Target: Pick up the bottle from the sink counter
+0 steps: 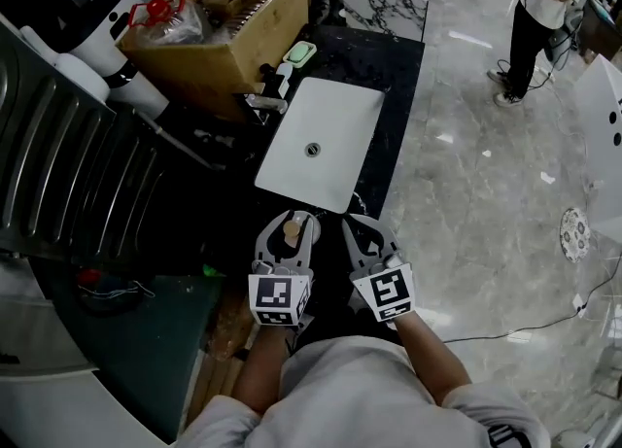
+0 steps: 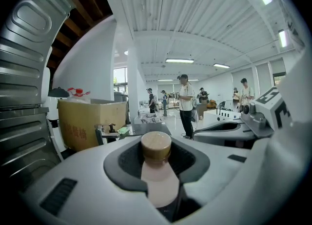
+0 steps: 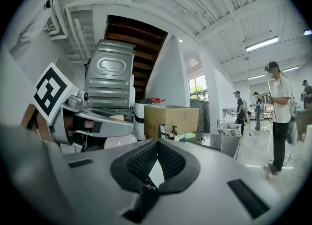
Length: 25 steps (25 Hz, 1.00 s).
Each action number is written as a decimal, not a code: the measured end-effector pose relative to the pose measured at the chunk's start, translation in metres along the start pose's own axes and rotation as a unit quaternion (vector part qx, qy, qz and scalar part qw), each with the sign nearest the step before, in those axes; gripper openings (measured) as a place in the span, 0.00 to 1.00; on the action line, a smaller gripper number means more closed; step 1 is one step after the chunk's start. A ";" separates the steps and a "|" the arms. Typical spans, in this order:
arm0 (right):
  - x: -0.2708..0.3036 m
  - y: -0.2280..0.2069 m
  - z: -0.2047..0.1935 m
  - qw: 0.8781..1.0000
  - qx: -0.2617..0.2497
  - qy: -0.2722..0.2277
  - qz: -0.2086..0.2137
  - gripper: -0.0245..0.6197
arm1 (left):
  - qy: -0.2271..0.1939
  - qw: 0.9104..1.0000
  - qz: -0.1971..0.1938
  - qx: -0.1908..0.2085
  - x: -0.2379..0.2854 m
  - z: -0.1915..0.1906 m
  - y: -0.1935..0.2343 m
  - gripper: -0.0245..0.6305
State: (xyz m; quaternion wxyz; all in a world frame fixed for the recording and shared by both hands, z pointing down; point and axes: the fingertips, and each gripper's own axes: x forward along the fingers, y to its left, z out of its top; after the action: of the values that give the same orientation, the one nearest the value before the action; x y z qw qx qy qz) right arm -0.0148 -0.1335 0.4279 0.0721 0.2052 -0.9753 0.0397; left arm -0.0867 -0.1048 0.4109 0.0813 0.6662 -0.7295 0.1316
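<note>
A small pale bottle (image 2: 157,180) with a tan round cap (image 2: 156,145) stands upright between the jaws of my left gripper (image 1: 288,230), which is shut on its neck. From the head view only the cap (image 1: 291,232) shows, just in front of the near edge of the white sink basin (image 1: 321,140). My right gripper (image 1: 365,234) hangs beside it on the right, jaws shut with nothing between them. In the right gripper view the black pads (image 3: 170,163) meet, and the left gripper (image 3: 85,116) shows at the left.
A cardboard box (image 1: 228,33) of clutter stands behind the sink, with a faucet (image 1: 264,101) and a green soap (image 1: 299,52) beside it. A ribbed metal panel (image 1: 68,164) lies to the left. A person (image 1: 537,14) stands on the marble floor (image 1: 486,193) at the far right.
</note>
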 end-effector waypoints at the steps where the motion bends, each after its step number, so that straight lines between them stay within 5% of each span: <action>1: 0.002 0.002 0.005 1.000 0.003 -0.003 -0.001 0.05 | 0.000 1.000 0.000 0.001 -0.001 0.004 0.002 0.23; 14: 0.010 0.009 0.068 0.997 -0.034 -0.057 -0.031 0.05 | -0.040 0.999 0.003 -0.017 -0.014 0.040 0.029 0.23; 21: 0.010 0.011 0.072 0.995 -0.063 -0.062 -0.040 0.05 | -0.049 0.999 -0.006 -0.022 -0.019 0.044 0.028 0.23; 25: 0.009 0.019 0.072 0.997 -0.039 -0.060 -0.041 0.05 | -0.047 0.999 -0.008 -0.023 -0.024 0.041 0.025 0.23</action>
State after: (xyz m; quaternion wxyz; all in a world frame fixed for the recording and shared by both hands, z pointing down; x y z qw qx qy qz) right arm -0.0394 -0.1275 0.3578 0.0233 0.2437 -0.9695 -0.0134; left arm -0.1069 -0.0926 0.3632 0.0629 0.6752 -0.7303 0.0826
